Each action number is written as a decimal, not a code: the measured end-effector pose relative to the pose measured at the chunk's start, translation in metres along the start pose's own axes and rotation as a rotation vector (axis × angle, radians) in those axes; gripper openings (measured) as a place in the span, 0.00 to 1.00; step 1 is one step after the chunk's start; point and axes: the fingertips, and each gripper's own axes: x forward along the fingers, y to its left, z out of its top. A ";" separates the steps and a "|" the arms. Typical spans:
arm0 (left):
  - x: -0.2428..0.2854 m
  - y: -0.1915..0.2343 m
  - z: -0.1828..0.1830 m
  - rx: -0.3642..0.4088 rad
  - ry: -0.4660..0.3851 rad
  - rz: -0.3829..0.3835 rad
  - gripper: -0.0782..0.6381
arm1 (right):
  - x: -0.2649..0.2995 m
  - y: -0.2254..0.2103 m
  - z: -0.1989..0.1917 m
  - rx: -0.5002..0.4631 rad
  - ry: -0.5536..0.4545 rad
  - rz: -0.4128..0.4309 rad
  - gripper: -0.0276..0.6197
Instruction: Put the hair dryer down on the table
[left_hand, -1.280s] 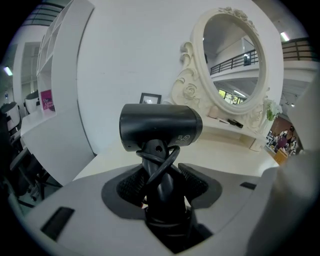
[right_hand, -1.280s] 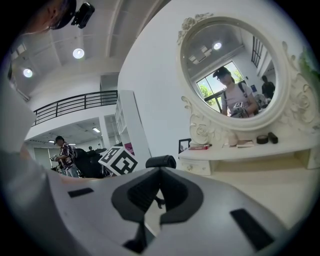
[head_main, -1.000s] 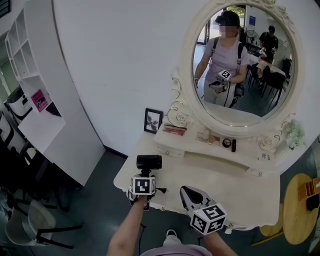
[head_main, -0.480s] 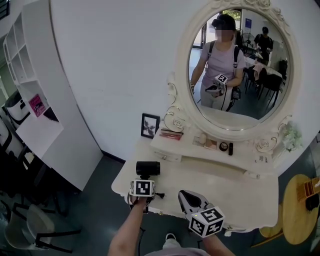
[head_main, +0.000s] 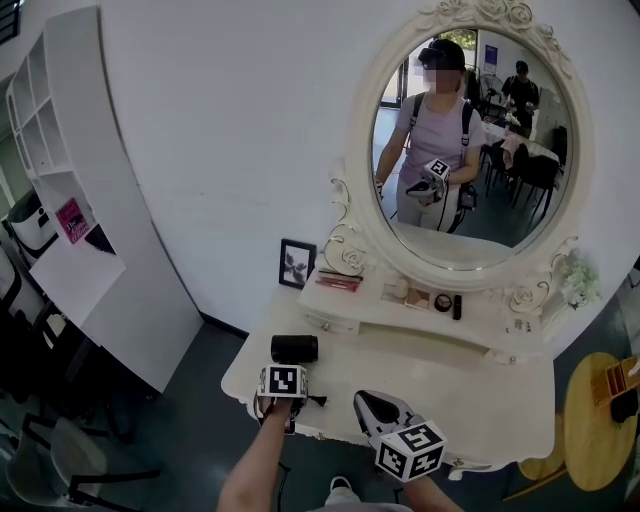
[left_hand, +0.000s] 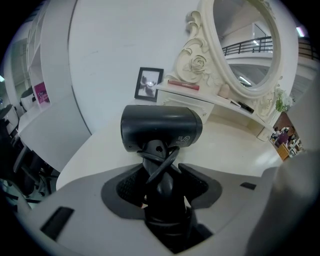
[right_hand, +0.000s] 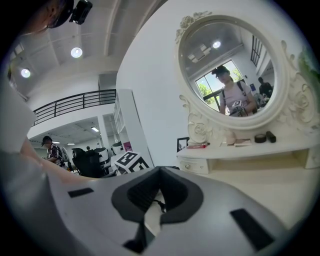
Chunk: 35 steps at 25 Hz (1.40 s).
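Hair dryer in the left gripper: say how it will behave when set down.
Likely top-heavy: the hair dryer has a bulky barrel above the slim handle the left gripper clamps, so it may tip. Its round barrel could roll. The wound cord looks floppy.

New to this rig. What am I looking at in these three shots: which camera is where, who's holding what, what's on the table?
There is no robot here. A person holds a two-jaw gripper in each hand, and the marker cubes are part of those grippers.

The head view comes from a camera on the person's head. It looks down at a white dressing table with an oval mirror, which reflects the person. The other two views come from a camera riding on each gripper, looking along its jaws.

The left gripper is closed on the handle of a black hair dryer. Its cord is wrapped round the handle. The dryer is over the table's near left corner and not yet set down.

The right gripper holds nothing, and its jaws are nearly together.

A picture frame stands by the wall. A few cosmetics lie on the shelf under the mirror.
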 end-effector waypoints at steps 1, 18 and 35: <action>0.001 0.000 0.000 0.002 0.007 0.001 0.40 | 0.000 -0.001 0.000 0.001 0.000 -0.002 0.05; 0.009 -0.001 -0.003 0.006 0.069 -0.012 0.40 | 0.001 0.006 -0.005 -0.002 0.010 -0.005 0.05; -0.059 0.003 0.054 -0.013 -0.250 -0.029 0.50 | 0.002 0.022 -0.007 -0.005 0.012 0.021 0.05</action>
